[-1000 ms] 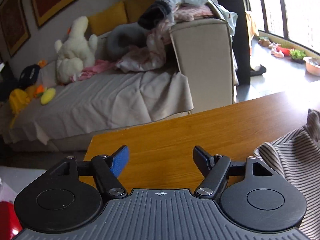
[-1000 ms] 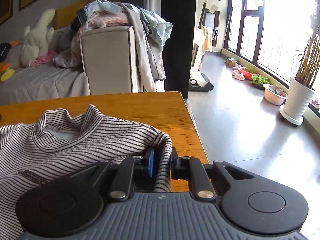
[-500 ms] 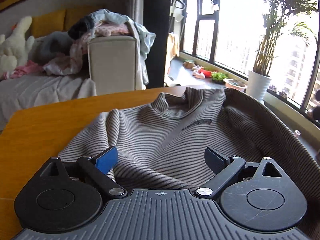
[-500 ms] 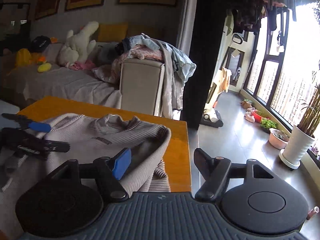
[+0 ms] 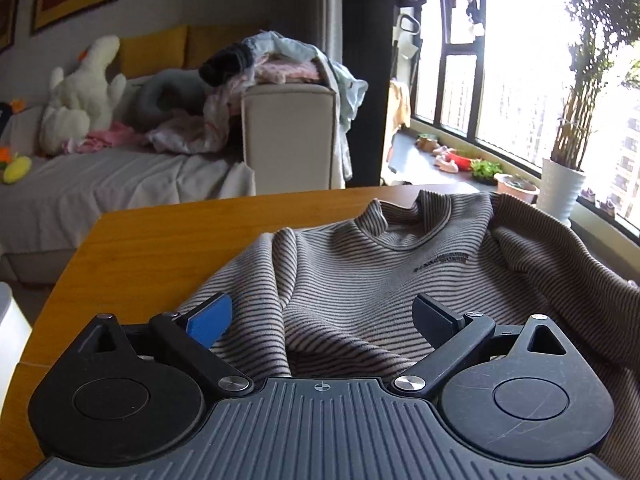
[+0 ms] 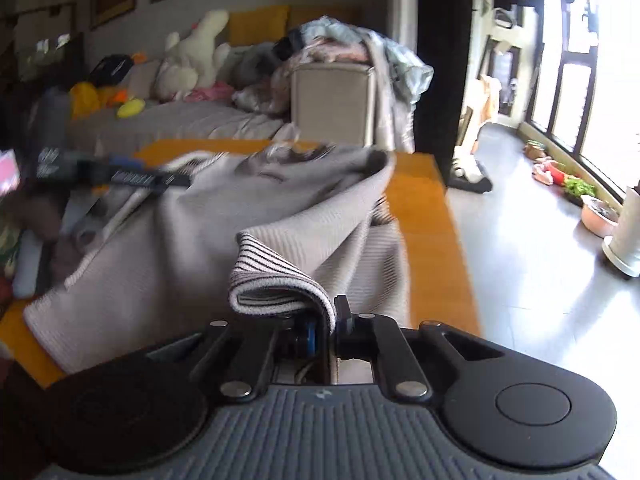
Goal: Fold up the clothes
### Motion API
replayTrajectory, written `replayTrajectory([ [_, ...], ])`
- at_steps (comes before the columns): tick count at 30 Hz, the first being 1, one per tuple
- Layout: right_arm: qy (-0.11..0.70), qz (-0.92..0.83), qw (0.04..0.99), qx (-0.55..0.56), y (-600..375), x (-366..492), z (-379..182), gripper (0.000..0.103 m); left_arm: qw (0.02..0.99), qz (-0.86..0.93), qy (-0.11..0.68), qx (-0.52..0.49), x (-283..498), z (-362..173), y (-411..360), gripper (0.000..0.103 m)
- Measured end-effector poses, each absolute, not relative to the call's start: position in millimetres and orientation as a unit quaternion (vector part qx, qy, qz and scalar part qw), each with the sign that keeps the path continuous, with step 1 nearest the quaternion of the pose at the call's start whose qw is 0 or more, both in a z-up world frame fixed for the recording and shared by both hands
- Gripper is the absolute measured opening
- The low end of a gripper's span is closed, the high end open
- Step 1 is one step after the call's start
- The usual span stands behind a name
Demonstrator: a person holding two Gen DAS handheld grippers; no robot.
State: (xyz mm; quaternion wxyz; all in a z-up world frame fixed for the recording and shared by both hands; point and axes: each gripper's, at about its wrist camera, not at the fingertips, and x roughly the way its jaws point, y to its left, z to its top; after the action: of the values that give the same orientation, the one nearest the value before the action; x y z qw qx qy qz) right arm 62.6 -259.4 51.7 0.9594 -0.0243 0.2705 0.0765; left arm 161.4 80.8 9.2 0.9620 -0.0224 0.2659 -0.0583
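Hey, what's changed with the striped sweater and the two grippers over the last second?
The right gripper let go of the striped sweater at one edge, opened, then shut on its cuff further along and lifted it. The left gripper swung from bare table to over the sweater's front, its jaws opening, nothing gripped. The sweater remains on the table, collar towards the sofa.

1. The left wrist view sits just behind its own fingers, low and close over the striped sweater (image 5: 360,280) on the wooden table (image 5: 160,240), tilted downward and facing the sofa (image 5: 120,176).
2. The right wrist view looks from the table's window side, equally close.
3. Both share the sweater, table, sofa and windows (image 5: 520,80).
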Motion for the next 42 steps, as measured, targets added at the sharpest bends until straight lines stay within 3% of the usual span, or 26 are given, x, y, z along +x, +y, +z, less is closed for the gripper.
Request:
replayTrajectory([
  [6,0.152,-0.040,0.984,0.085,-356.9,111.1,156.3,0.007,0.951,-0.081,0.280,-0.107,160.4,24.7,116.2,0.103],
  [13,0.146,0.055,0.985,0.077,-296.9,160.0,188.5,0.007,0.942,-0.083,0.298,-0.129,151.8,24.2,135.9,0.103],
  [23,0.212,0.208,0.954,0.044,-136.2,235.9,163.8,0.007,0.940,-0.082,0.296,-0.149,115.9,23.6,161.0,0.103],
  [34,0.336,0.196,0.921,0.017,-74.4,269.9,66.7,0.009,0.930,-0.069,0.306,-0.190,104.8,8.6,189.1,0.103],
  [35,0.343,0.188,0.920,0.012,-71.5,268.9,58.8,0.013,0.930,-0.067,0.306,-0.191,104.9,8.5,190.2,0.103],
  [37,0.346,0.186,0.920,0.006,-69.8,265.0,53.4,0.033,0.929,-0.062,0.309,-0.193,105.8,7.8,191.3,0.103],
  [38,0.341,0.189,0.921,0.004,-70.7,259.9,55.1,0.047,0.929,-0.060,0.312,-0.192,106.5,7.4,192.0,0.103],
  [39,0.335,0.192,0.922,0.002,-71.6,254.9,56.8,0.055,0.928,-0.057,0.315,-0.191,107.1,7.1,192.8,0.103],
  [42,0.311,0.196,0.930,-0.015,-75.3,234.6,66.7,0.056,0.927,-0.048,0.320,-0.192,108.1,6.0,194.4,0.103],
])
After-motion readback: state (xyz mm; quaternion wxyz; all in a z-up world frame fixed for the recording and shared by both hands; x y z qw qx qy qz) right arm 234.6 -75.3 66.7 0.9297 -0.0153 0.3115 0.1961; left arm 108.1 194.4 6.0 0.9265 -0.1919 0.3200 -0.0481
